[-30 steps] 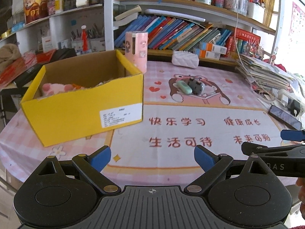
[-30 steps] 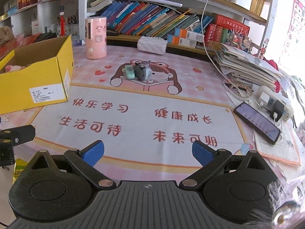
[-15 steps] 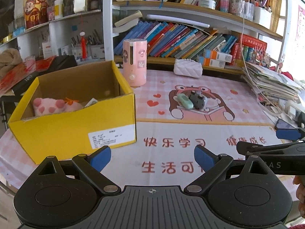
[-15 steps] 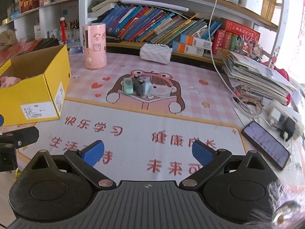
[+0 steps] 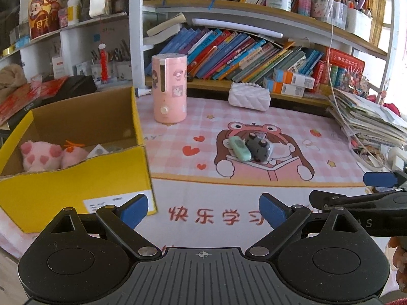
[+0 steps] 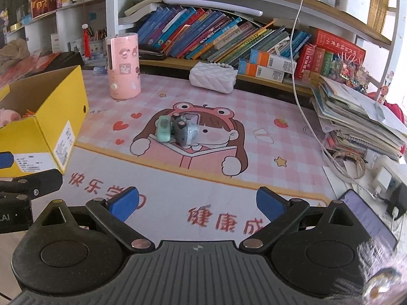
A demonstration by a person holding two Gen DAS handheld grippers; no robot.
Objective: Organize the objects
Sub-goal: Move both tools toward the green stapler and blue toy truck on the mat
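Observation:
A mint green small device [image 5: 240, 147] [image 6: 163, 128] and a dark grey one [image 5: 258, 148] [image 6: 182, 131] lie side by side on the cartoon mat, mid-table. A yellow cardboard box [image 5: 76, 185] [image 6: 43, 132] stands at the left, holding pink plush toys [image 5: 40, 155]. My left gripper [image 5: 203, 209] is open and empty over the mat's near part, right of the box. My right gripper [image 6: 197, 204] is open and empty too, nearer than the two devices. Each gripper shows at the edge of the other's view.
A pink cylindrical appliance [image 5: 169, 89] [image 6: 124, 66] and a white quilted pouch [image 5: 249, 97] [image 6: 213, 77] stand at the back. Bookshelves [image 5: 244, 50] lie behind. At the right are a paper stack [image 6: 361, 117], a hanging cable [image 6: 296, 58], chargers and a phone [image 6: 368, 217].
Both grippers have moved forward over the table; the box, devices and shelves look nearer. Both stay open.

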